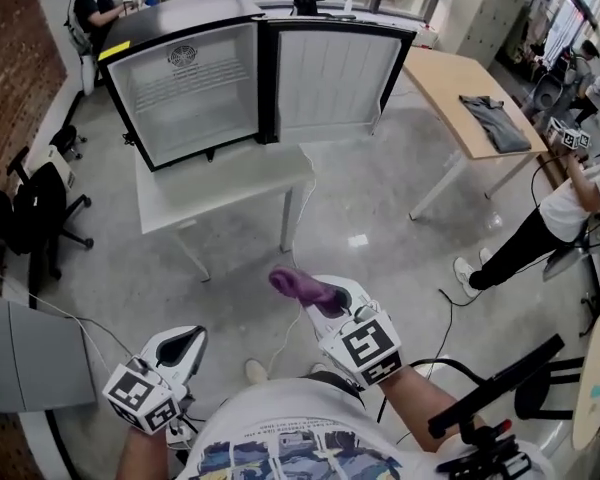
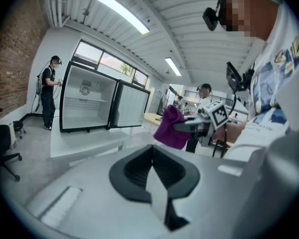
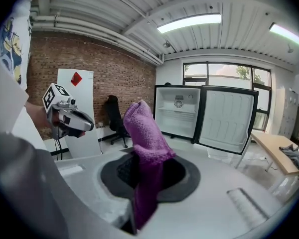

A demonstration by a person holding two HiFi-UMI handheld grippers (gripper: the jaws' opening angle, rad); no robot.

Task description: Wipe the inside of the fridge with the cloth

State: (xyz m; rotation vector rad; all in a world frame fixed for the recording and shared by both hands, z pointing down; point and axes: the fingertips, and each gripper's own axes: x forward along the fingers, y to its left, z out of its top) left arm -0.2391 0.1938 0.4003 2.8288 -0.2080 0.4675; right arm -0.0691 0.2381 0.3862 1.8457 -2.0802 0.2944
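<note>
Head view: both grippers are low in the frame, close to the person's body, and the fridge (image 1: 185,93) is well away up ahead!
Right gripper (image 1: 327,300): clamped on the purple cloth (image 1: 298,285), jaws pinched tight around its middle.
Cloth: bunched, with its long axis running along the jaws; one end pokes out past the tips and the other trails back between them, as the right gripper view shows.
Left gripper (image 1: 180,346): jaws together with nothing between them, held low on the left.
Fridge: sits on a white table (image 1: 220,183) with its door (image 1: 335,78) swung fully open to the right; the white interior and a wire shelf are in plain sight.
Key relation: the cavity lies forward and a little left of the cloth-carrying gripper, with open floor and the table edge between them.
Nearer hand: neither is close. The right one holds the cloth, so the reach looks like its job.
Progress: by my read, wiping is not under way, since the cloth touches no fridge surface.
Next: a long forward carry, angling left of the door into the opening.
</note>
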